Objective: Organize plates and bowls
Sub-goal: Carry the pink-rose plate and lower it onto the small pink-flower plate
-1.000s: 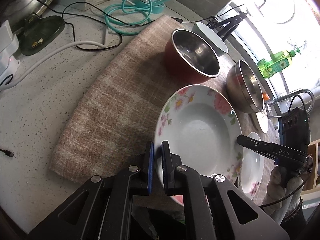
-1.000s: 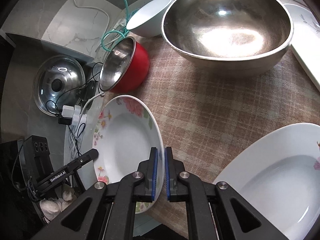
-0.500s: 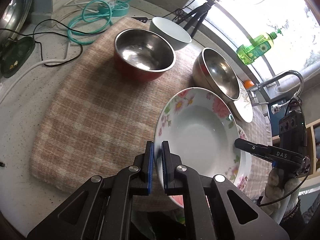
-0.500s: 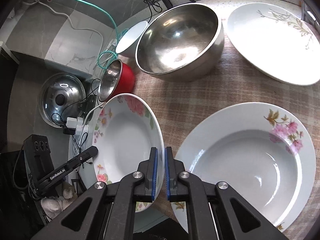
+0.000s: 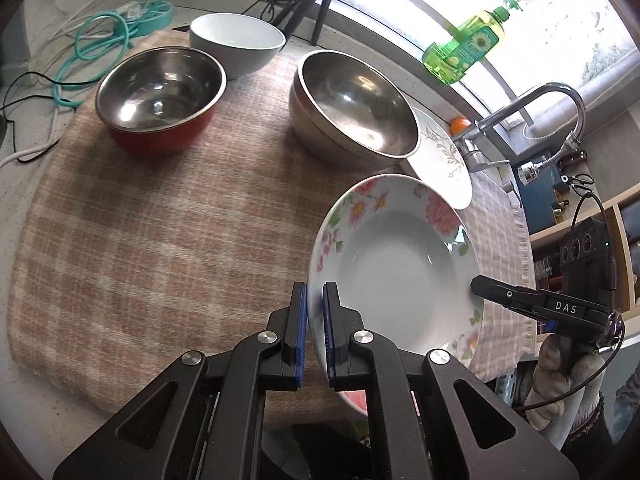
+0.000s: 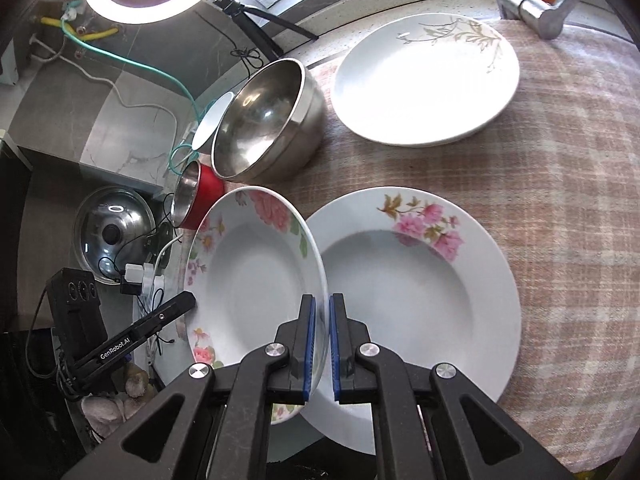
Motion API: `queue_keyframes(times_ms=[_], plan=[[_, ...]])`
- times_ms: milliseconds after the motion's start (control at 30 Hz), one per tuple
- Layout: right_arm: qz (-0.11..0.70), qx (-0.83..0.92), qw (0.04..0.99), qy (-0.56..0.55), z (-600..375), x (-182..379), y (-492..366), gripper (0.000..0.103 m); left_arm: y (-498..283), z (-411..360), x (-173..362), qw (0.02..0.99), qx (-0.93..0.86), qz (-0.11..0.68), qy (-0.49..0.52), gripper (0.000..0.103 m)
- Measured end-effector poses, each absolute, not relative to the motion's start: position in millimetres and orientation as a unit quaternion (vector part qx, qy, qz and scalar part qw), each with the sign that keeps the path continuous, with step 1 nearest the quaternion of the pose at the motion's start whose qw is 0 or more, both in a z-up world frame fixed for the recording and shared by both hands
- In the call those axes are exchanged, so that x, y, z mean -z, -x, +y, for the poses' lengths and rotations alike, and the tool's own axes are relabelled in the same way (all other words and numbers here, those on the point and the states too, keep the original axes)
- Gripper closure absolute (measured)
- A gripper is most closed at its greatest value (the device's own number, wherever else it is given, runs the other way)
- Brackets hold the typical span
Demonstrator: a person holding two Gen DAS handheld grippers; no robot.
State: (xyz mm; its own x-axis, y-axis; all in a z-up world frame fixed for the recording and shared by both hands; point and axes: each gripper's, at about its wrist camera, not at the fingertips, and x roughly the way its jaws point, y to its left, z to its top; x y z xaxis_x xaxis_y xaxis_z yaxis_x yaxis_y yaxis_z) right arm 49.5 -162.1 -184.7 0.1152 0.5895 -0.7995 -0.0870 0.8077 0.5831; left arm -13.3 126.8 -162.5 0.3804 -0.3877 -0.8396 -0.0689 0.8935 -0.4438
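Floral deep plate (image 6: pixel 256 280), rim pinched at opposite edges by both grippers' jaws, should be lowered level onto the matching plate (image 6: pixel 420 292) at 3 o'clock, centred before release.

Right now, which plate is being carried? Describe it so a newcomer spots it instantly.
Start at the checked cloth covering the counter, then find the two flowered deep plates at its near edge. The carried plate is the tilted one, pinched at opposite rims by the left claw and right claw. Its neighbour, the flat-lying plate, has only one pink flower spray.
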Motion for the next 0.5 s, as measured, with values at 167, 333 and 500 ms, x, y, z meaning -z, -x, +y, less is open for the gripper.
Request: queue_keyframes(times_ms=[167, 333, 500], plan=[[0.623, -0.214, 0.721, -0.214, -190.3, 190.7, -45.0, 0.096, 6.9, 101.4, 170.7, 0.797, 0.116, 0.559, 0.199, 0.097], [0.624, -0.197, 0.721, -0.227, -211.8, 195.7, -41.5, 0.096, 2.6, 82.3, 177.5, 0.788, 0.131, 0.569, 0.195, 0.097], [0.628, -0.188, 0.718, -0.234, -225.4, 204.9, -39.3, 0.096, -1.9, 70.8, 179.4, 0.787, 0.138, 0.571, 0.187, 0.097]])
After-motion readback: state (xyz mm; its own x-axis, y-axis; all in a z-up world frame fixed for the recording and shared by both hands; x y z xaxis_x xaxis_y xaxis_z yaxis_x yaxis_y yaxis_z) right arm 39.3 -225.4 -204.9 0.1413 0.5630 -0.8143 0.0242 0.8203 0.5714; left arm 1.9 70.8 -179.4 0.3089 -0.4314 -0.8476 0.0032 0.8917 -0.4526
